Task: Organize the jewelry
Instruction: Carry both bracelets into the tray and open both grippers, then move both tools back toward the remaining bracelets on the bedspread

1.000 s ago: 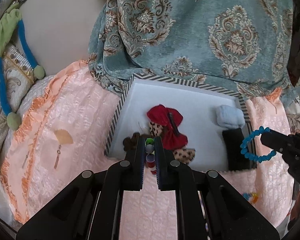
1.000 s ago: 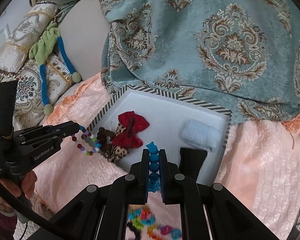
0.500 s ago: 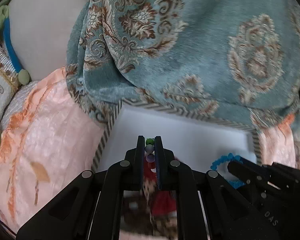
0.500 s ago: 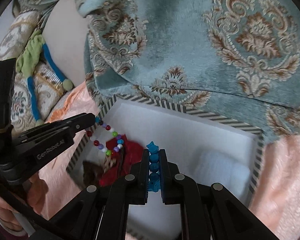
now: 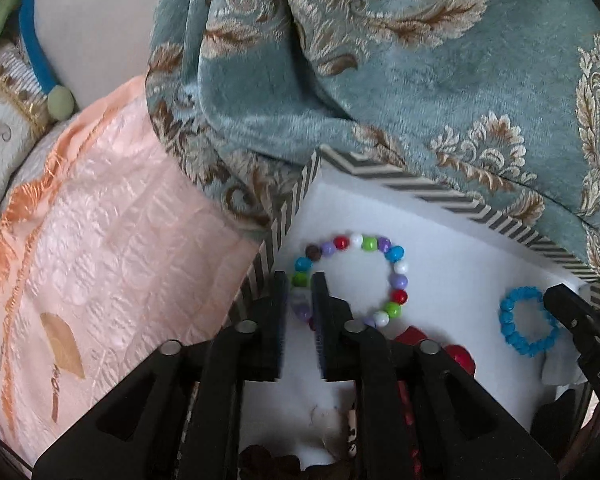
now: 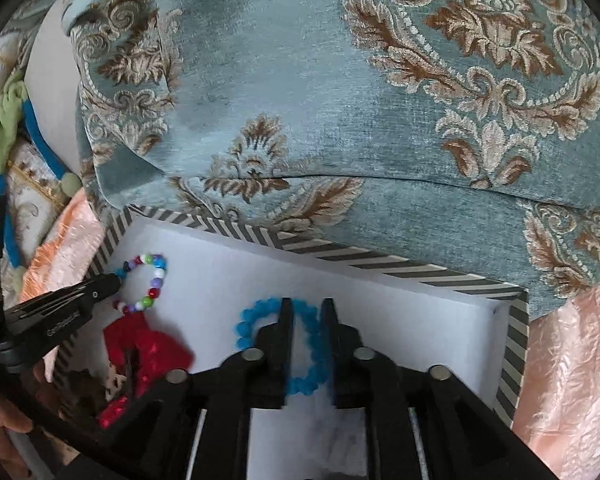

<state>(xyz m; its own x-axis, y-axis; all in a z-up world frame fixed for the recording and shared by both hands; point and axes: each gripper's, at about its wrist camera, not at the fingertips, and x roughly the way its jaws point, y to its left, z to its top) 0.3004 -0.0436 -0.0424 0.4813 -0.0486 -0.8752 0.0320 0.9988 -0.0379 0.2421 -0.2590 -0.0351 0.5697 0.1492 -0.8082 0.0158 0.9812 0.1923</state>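
A multicolour bead bracelet (image 5: 396, 280) lies flat on the white floor of a tray with a striped rim (image 5: 420, 194). My left gripper (image 5: 301, 280) straddles its left side. Its jaws are opening, with beads in the gap and no firm pinch. In the right wrist view a blue bead bracelet (image 6: 256, 320) lies on the same tray (image 6: 340, 252). My right gripper (image 6: 306, 306) is opening too, with the blue strand loose in the gap. Each view also shows the other gripper: right (image 5: 560, 304), left (image 6: 116, 280).
A red bow (image 6: 140, 344) and other dark hair pieces lie at the tray's near left. A teal patterned blanket (image 6: 340, 100) rises right behind the tray. A peach quilted cover (image 5: 100, 260) surrounds it. A hand (image 6: 4, 420) holds the left gripper.
Both grippers came forward and down into the tray. The two bracelets, pinched and hanging before, now lie on the tray floor, and both pairs of jaws have parted.
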